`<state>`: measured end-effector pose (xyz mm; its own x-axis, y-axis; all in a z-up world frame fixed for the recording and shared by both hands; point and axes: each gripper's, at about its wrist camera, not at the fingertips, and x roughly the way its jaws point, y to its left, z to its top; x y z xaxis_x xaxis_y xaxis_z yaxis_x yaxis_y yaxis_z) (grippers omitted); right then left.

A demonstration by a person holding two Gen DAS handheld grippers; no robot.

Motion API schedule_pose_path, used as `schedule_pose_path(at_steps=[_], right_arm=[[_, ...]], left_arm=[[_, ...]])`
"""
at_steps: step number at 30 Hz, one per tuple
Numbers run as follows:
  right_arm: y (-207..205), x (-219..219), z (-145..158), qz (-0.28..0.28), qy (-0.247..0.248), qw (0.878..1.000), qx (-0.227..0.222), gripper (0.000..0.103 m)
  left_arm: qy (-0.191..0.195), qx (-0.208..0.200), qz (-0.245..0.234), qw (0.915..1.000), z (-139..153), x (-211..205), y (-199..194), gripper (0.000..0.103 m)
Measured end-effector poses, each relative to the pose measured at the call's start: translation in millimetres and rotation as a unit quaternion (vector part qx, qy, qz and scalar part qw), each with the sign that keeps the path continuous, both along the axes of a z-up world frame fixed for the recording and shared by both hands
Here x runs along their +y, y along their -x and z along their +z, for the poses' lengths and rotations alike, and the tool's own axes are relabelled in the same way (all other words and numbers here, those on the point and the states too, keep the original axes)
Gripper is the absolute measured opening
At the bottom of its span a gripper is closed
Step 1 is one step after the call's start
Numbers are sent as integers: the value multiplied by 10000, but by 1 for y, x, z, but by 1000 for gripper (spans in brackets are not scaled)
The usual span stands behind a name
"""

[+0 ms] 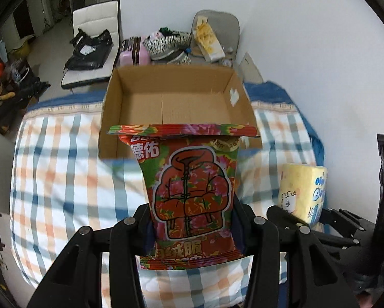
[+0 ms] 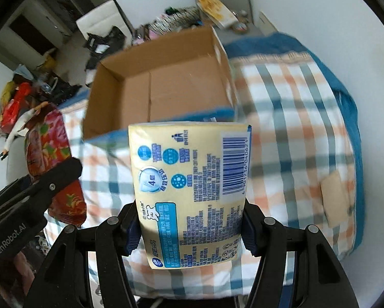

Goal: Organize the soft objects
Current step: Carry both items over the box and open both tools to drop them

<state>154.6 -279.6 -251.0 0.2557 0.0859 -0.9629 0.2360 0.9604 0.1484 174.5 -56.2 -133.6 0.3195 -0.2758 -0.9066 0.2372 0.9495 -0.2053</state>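
My left gripper [image 1: 192, 227] is shut on a red floral soft pack [image 1: 189, 179] printed with a padded jacket, held above the bed just short of the open cardboard box [image 1: 115, 97]. My right gripper [image 2: 189, 227] is shut on a pale yellow tissue pack [image 2: 189, 179] with a barcode, also held above the bed in front of the box [image 2: 99, 97]. The box looks empty inside. The yellow pack shows at the right of the left wrist view [image 1: 303, 192]. The red pack shows at the left of the right wrist view [image 2: 53, 164].
The box stands on a bed with a plaid sheet [image 1: 63, 169] and blue edge, against a white wall [image 1: 307, 38]. Behind the bed are a grey chair [image 1: 217, 33] piled with items, a pink case [image 1: 134, 51] and a white chair [image 1: 94, 41].
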Motion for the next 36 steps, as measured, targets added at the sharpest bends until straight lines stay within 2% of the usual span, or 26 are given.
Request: schedule_pose_path(at_steps=[2,5,6,11,16,22,25,30,36], right_arm=[[-21,-2,4,83,26,9999,-110,65],[-34,54,49,209,39,9996,-173,65],[-51,47,42,270,77,9995,-168,65],[-113,89,73,405,98,9991,-11,65],[-185,78,32,570,72,9979,290,65],[-240,67,-26,662,87,9955,674,65],[-259,66,-46,695,168,9943,794,65],[-276,69,-51,735,454,9931,794,65],[-287,71,-43,751,440,9932,771,66]], left_arm=[[108,79,39,9999,-1,3,-23,44],[226,297,112,9992,-4,3,-65,44],[272,407,148,9987,-10,2,-79,44],[395,833,212,9955,-47,-11,-151,44],[650,1432,219,9873,-103,-26,-219,44],[666,1904,38,9794,-160,-43,-267,44],[606,1993,-27,9781,-177,-49,-278,44],[473,2014,-35,9783,-194,-53,-287,44],[346,1970,111,9797,-190,-48,-292,44]])
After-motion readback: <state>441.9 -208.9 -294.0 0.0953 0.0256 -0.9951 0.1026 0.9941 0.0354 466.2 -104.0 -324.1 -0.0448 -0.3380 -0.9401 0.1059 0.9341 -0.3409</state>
